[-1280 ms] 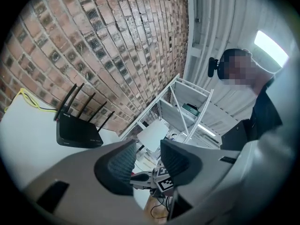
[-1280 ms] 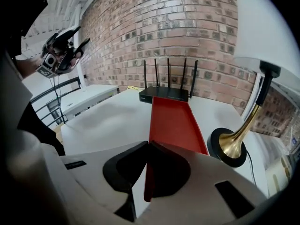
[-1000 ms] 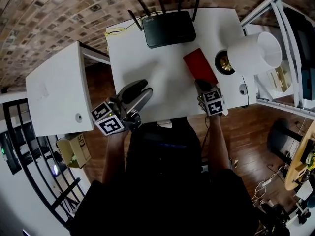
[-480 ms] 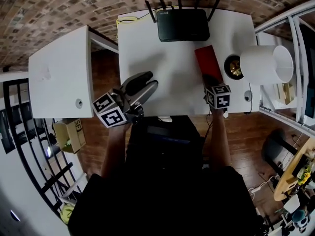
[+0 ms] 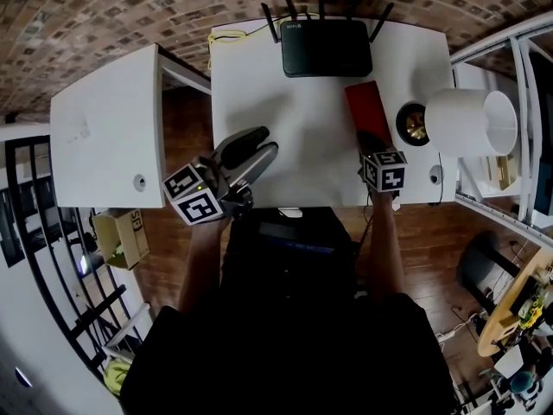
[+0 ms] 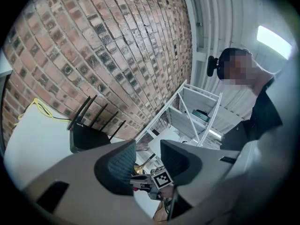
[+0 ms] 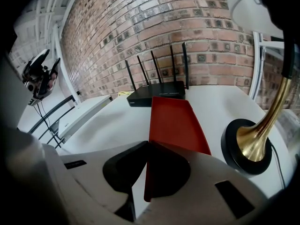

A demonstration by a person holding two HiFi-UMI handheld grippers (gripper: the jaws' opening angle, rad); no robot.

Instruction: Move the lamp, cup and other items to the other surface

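Right gripper view shows me the red tray at the frame centre, on the white tabletop, its near edge clenched in my right tongs. The lamp stands just beside it at the right, and the black router is behind. My left tongs are released, with nothing between them.

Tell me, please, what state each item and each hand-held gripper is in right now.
left hand-held gripper: open, empty.
right hand-held gripper: shut on the red board.
red board: gripped at its near edge.
lamp: standing upright.
router: lying flat, antennas raised.
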